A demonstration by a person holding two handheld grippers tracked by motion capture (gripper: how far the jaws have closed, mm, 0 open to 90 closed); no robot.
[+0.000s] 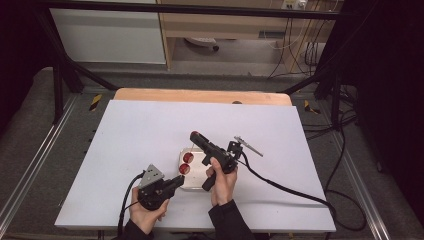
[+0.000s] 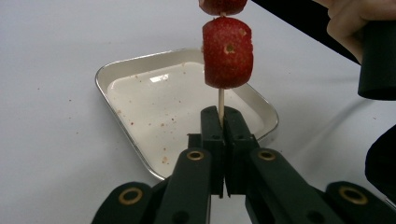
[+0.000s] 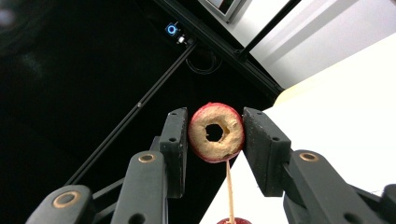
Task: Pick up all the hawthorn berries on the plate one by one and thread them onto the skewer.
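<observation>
Left gripper [image 2: 223, 122], nearest the table's front edge: jaws pressed together on the lower end of a thin wooden skewer [image 2: 221, 100], nothing else between the pads. Skewer upright in the left gripper view, rising out of the pinch point. Red cored fruit piece [image 2: 228, 52] threaded on it just above the jaws, not touching them; edge of a second red piece [image 2: 223, 5] directly above, cut off by the frame top. In the high view, left gripper [image 1: 181, 179] held in the left hand [image 1: 146, 212], grey three-cornered plate on top, tip at the near edge of the tray.

Metal tray [image 2: 116, 72] just behind and below the skewer: shallow, square with rounded corners, bare apart from small red crumbs. In the high view, tray [image 1: 192, 182] resting on the white table sheet [image 1: 125, 145], the two red pieces above it.

Right gripper [image 3: 215, 135]: jaws part-way spread, pinching a third cored fruit piece [image 3: 216, 132] by its red sides, both pads in contact. Pale cut face and centre hole turned toward the camera. Skewer tip [image 3: 229, 186] just below this piece; entry into the hole not discernible. In the high view, right gripper [image 1: 196, 136] held in the right hand [image 1: 222, 180], angled up and away over the tray, well above the left gripper.

Beyond: wooden table edge [image 1: 200, 95] behind the sheet, black frame bars [image 1: 65, 65], cables on the floor at right.
</observation>
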